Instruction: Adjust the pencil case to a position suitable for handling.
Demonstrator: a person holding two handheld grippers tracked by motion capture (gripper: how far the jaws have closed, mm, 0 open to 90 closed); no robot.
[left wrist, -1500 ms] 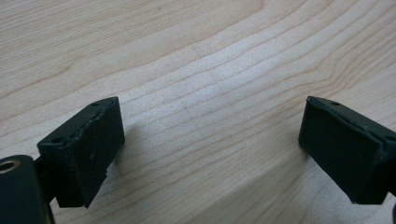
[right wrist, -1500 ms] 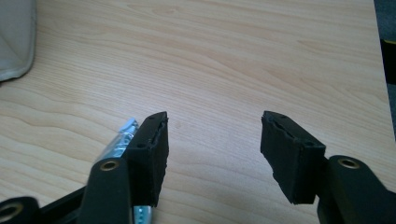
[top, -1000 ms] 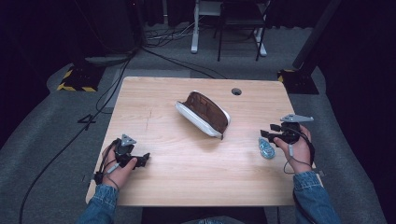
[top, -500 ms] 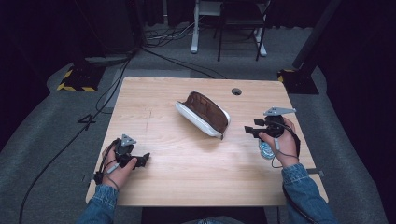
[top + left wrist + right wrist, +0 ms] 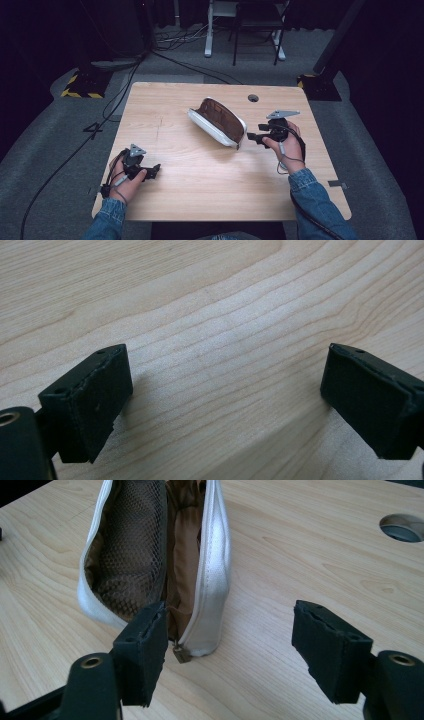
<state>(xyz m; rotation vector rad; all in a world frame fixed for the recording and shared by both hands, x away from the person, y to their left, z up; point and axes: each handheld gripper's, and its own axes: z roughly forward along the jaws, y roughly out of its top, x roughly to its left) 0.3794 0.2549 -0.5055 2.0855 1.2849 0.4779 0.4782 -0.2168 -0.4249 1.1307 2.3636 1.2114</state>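
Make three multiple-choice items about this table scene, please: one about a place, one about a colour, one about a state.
1. Where is the right gripper?
A. beside the pouch's near end
B. at the table's far left corner
C. inside the pouch

2. What colour is the pouch outside?
A. red
B. silver-white
C. green

3. How is the pouch's zipper?
A. open
B. closed
C. torn off

Answers: 1 A, the high view shows it just right of the pouch end; 2 B, the shell is pale silver with brown lining; 3 A, the mesh lining shows between the parted edges.
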